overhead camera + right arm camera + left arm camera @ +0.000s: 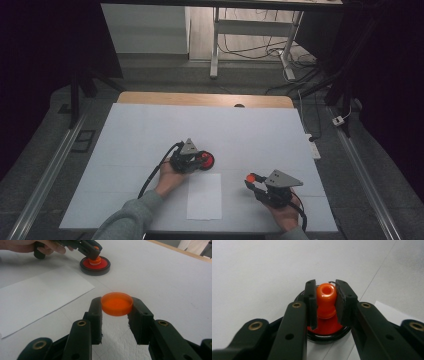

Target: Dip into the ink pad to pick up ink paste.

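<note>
On the white worktop [150, 130], beside a paper sheet [204, 196], the left tool [196, 161] clamps a red stamp's knob [326, 293] — the right tool [251, 179] grips an orange cap [117, 303], nothing inside.

You're working in what looks like a lab or test room — not a home. Your tabletop [150, 130] is a plain wooden board with a white sheet laid over it, and it sits between two metal rails [45, 175] running along the grey floor. Beyond it stands a white-framed desk [250, 35] with loose cables [255, 50] tangled beneath, and a power strip [313, 148] lies by the right rail. Dark stands [82, 75] flank the setup — the surroundings are dim, with light falling mainly on your tabletop.
</note>
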The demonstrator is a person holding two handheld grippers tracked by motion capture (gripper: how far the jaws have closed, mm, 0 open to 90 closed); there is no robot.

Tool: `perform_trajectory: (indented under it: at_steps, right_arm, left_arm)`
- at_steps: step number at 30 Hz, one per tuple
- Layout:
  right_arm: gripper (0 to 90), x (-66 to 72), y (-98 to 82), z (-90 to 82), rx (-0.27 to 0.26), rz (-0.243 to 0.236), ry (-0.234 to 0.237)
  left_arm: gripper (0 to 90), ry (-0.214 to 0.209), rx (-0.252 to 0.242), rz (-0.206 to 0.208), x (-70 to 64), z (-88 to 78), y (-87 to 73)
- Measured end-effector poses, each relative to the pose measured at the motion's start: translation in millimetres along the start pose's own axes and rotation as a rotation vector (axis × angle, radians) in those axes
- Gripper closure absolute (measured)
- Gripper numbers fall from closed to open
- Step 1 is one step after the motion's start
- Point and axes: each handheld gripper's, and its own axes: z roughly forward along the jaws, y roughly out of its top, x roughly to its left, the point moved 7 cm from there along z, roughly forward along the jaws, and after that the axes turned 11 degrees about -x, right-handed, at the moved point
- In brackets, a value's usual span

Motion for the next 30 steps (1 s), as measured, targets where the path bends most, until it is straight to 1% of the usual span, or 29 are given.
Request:
perform_trajectory:
  at_steps: [2, 14, 18, 20, 23, 26, 27, 28, 29, 30]
  right_arm:
    - [64.4, -0.7, 0.1, -0.9, 0.004, -0.002, -0.009]
    - [64.4, -0.9, 0.3, -0.7, -0.003, -0.003, -0.004]
    - [64.3, -1.3, 0.6, -1.7, -0.002, -0.002, -0.006]
    - [64.4, -1.7, 0.4, -2.3, 0.002, -0.004, -0.012]
    - [64.3, -1.8, 1.0, -2.1, -0.005, -0.002, -0.011]
    - [64.3, -1.5, 1.3, -1.9, -0.009, 0.000, -0.007]
    - [64.3, -1.5, 1.4, -2.0, -0.010, 0.000, -0.007]
    - [64.3, -1.8, 1.4, -2.4, -0.007, -0.001, -0.008]
    - [64.3, -2.0, 1.8, -2.5, -0.010, -0.001, -0.007]
    - [64.3, -2.2, 2.0, -2.6, -0.014, 0.000, -0.006]
  left_arm:
    - [72.5, 0.000, 0.000, 0.001, -0.1, 0.0, 0.0]
    - [72.4, 0.000, 0.002, -0.007, 0.3, 0.0, 0.2]
    - [72.4, -0.001, 0.011, -0.008, 0.5, 0.1, 1.0]
    - [72.4, -0.001, 0.010, -0.016, 0.4, 0.1, 1.1]
    - [72.3, 0.003, 0.013, -0.015, 0.3, 0.2, 1.5]
    - [72.2, 0.006, 0.032, -0.009, 1.0, -1.4, 4.5]
    - [72.2, 0.010, 0.009, -0.005, 2.0, -4.1, 8.1]
    - [72.2, 0.013, -0.016, -0.017, 3.4, -7.8, 12.7]
    - [72.2, 0.006, -0.038, -0.034, 4.0, -11.4, 17.2]
    - [72.2, 0.001, -0.053, -0.040, 3.7, -14.5, 20.9]
